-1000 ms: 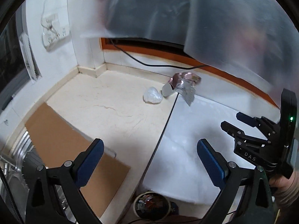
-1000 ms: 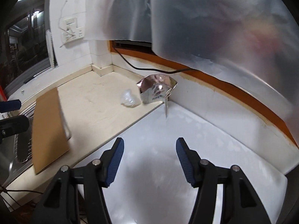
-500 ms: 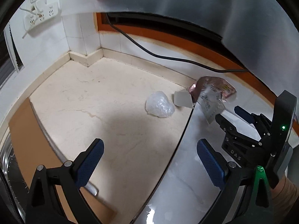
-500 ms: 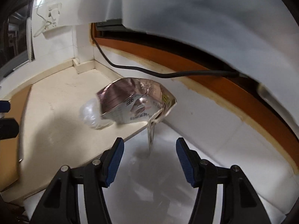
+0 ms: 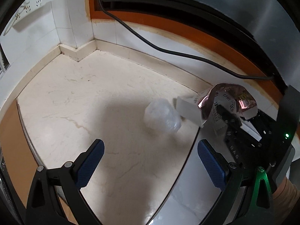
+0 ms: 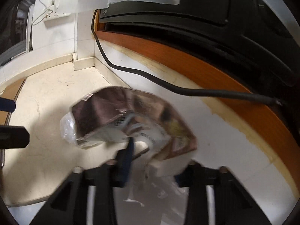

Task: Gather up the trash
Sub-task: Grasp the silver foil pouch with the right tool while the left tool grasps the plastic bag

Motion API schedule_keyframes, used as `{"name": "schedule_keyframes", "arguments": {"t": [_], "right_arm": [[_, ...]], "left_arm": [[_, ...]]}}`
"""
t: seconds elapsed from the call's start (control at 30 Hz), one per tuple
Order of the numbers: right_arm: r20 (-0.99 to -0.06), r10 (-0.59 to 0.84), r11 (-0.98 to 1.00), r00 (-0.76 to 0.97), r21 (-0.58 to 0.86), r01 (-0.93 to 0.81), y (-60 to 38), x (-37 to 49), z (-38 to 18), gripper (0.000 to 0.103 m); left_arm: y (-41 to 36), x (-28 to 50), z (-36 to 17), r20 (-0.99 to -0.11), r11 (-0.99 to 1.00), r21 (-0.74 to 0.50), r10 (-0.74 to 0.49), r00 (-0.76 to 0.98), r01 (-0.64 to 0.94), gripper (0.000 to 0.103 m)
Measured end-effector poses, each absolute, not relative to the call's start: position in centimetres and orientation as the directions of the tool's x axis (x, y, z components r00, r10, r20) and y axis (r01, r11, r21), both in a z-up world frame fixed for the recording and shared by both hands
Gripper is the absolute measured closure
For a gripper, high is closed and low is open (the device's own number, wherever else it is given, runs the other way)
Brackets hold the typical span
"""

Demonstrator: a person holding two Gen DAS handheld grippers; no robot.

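Where fingers stood apart, right gripper clamped on torn carton; left gripper wide

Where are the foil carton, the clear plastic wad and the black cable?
Foil carton (image 6: 131, 116), right wrist view: its shiny pink top panel.
Plastic wad (image 5: 162, 117), left wrist view: middle of the crumpled clear lump.
Black cable (image 5: 168, 51), left wrist view: mid-run along the white wall.

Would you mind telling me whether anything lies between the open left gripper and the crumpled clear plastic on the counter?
Nothing visible does. Only bare counter lies between the left gripper and the crumpled plastic. The torn shiny carton sits beside the plastic, on its right, with the right gripper already at it.
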State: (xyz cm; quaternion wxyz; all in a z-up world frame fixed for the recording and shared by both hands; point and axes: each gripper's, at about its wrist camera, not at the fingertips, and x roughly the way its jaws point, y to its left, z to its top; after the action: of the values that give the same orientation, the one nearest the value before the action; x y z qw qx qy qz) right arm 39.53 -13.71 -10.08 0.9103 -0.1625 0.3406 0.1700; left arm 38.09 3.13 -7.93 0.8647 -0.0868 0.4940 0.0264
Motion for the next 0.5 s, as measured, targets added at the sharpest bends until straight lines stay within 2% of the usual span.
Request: {"name": "schedule_keyframes", "arguments": {"t": [0.17,0.5], "right_arm": [[-0.674,0.225,0.904,0.704,-0.125,-0.409,-14.9,39.8,-10.0,0.090],[-0.638,0.199,0.934,0.744,-0.106,-0.341,-17.4,37.8,-9.3,0.092]], "left_arm": [[3.6,39.4,-8.8,-0.862,0.977,-0.147,-0.050,0.505,-0.153,0.004],[3.6,43.2,-11.9,-0.883,0.966,-0.174,-0.066,0.464,-0.193,0.005]]}}
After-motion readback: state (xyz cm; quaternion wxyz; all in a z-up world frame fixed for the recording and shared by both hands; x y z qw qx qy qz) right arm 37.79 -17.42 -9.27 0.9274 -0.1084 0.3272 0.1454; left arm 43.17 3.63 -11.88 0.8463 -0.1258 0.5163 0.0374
